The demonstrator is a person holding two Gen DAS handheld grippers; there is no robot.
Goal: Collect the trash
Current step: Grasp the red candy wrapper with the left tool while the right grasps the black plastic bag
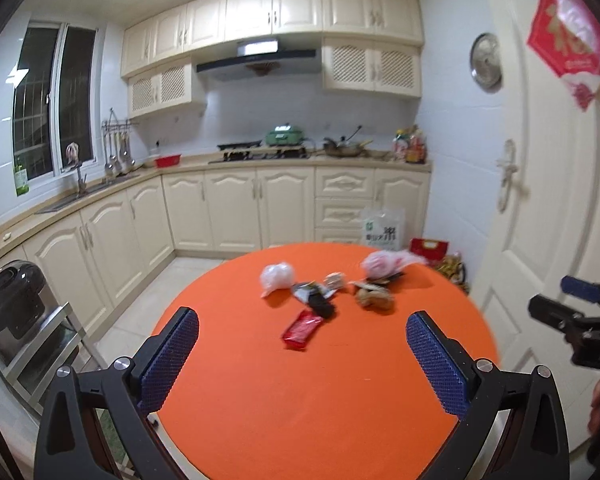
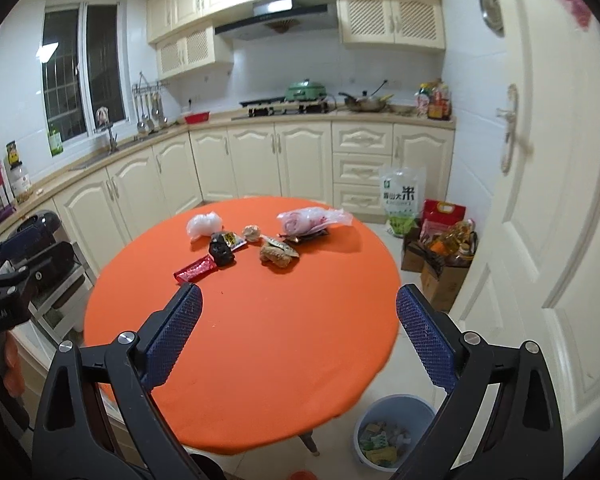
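Trash lies on the far half of a round orange table (image 2: 260, 360): a red wrapper (image 2: 195, 269), a black crumpled wrapper (image 2: 221, 254), a white plastic bag (image 2: 204, 225), a pink plastic bag (image 2: 312, 219), a brown crumpled lump (image 2: 275, 257) and a small beige scrap (image 2: 253, 233). The red wrapper (image 1: 302, 330) and the white bag (image 1: 277, 276) also show in the left wrist view. My left gripper (image 1: 302, 330) is open and empty above the table's near side. My right gripper (image 2: 298, 312) is open and empty, short of the trash. A blue bin (image 2: 394, 432) holding scraps stands on the floor by the table.
A cream door (image 2: 540, 200) is close on the right. Boxes, a rice bag (image 2: 402, 200) and an oil bottle sit on the floor beyond the table. A dark appliance on a metal rack (image 1: 16, 300) stands left. Cabinets and a counter run along the back.
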